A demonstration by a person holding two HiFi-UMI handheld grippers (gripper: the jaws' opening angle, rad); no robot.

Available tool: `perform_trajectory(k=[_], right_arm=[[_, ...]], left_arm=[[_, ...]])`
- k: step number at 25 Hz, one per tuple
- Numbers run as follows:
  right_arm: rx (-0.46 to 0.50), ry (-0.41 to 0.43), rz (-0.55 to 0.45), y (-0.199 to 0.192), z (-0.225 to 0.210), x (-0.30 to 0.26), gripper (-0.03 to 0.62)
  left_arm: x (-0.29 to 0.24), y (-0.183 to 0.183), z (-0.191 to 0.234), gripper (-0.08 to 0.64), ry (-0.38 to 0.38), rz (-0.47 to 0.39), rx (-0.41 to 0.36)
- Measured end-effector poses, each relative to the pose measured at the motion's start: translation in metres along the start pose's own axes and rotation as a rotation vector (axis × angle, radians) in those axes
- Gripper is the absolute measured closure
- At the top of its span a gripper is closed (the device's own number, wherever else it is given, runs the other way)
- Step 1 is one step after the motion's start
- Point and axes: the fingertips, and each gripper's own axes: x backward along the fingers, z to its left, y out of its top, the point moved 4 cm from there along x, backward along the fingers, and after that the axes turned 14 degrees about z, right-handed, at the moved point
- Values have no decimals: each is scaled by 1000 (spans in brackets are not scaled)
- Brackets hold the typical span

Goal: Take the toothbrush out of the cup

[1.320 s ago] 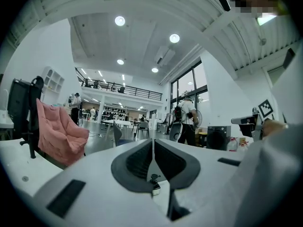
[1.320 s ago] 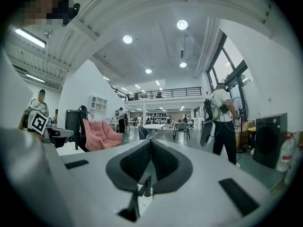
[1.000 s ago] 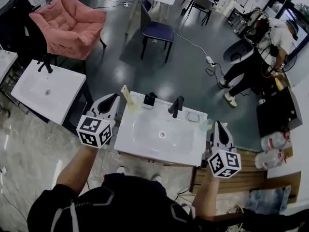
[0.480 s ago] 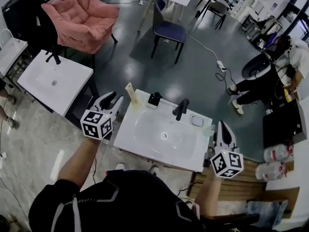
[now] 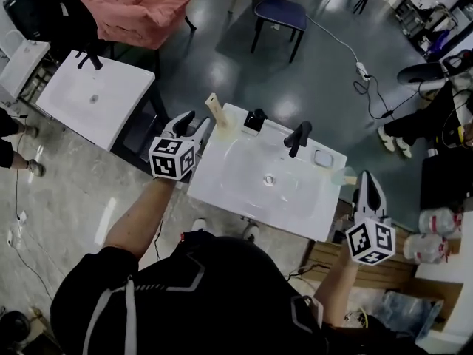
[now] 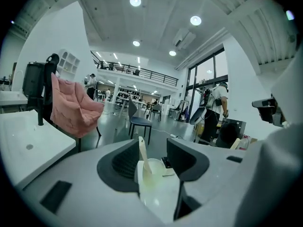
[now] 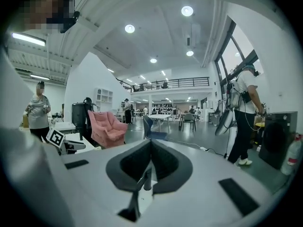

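Now left gripper's (image 5: pixel 194 124) jaws opening, empty, facing toothbrush (image 6: pixel 143 154).
It's standing near-upright in cup (image 6: pixel 154 186) just ahead; right gripper (image 5: pixel 367 179) sitting shut, well apart.

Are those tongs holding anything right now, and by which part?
Nothing is held. The left tongs are opening, with the toothbrush in its cup just ahead, ungripped; the right tongs are shut on nothing.

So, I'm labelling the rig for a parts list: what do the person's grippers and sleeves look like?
Both the left gripper and right gripper have pale grey bodies, dark ribbed pads and a cube of black-and-white square markers. The person wears a black short-sleeved top with thin pale seam lines.
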Motion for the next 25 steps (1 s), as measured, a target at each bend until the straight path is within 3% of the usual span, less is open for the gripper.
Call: perform_trajectory(k=[7,17,23,25], right_arm=[[2,-38,34,-13,-4,8,588],[-25,-114,65,-32,-13,23,588],[-38,-152,80,-41,-18,32,588],[-40,-164,83,-45,-19,36,588]], left_arm=[[-55,-26,15,376,1,72,68],[-109,-54,26,364,14,159,84],[-124,-50,30,365,-13,116,145],[-130,-51,30,365,-18,122,132]])
